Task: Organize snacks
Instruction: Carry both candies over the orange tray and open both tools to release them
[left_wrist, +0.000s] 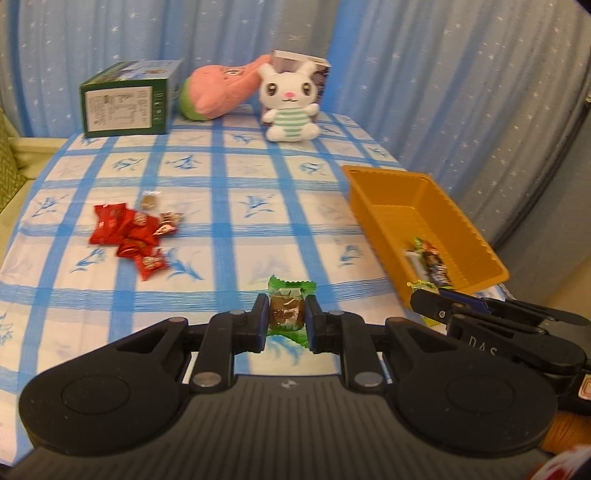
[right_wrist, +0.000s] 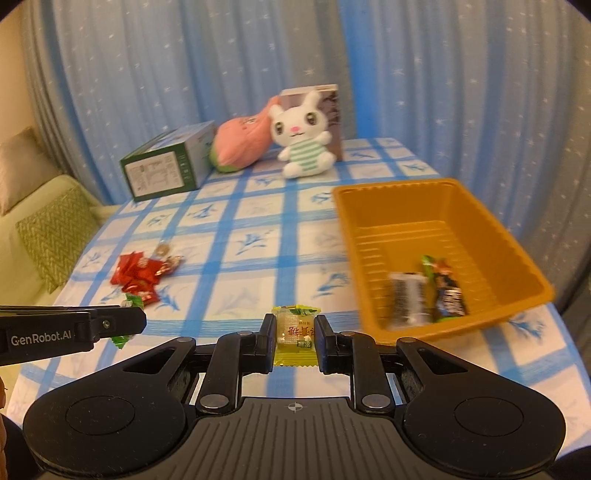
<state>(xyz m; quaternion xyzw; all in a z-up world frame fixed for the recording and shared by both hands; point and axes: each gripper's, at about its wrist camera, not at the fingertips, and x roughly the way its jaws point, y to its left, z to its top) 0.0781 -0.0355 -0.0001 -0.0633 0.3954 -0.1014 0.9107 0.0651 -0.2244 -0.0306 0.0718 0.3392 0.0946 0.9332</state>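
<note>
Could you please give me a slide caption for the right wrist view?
Right claw grips a yellow-wrapped candy beside the orange tray.

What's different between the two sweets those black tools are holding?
The left tool holds a green-wrapped sweet with a brown filling showing; the right tool holds a yellow-wrapped sweet with a pale filling and printed characters. The green wrapper has jagged crimped ends; the yellow one looks flatter and squarer. Both are small, single-wrapped, and pinched between shut fingers above the table.

Wide open cloth down the middle of the table (left_wrist: 236, 177). Red packets (left_wrist: 127, 236) crowd the left, the orange tray (right_wrist: 436, 192) walls the right, plush rabbit (right_wrist: 301, 142) and green box (right_wrist: 162, 170) line the back.
</note>
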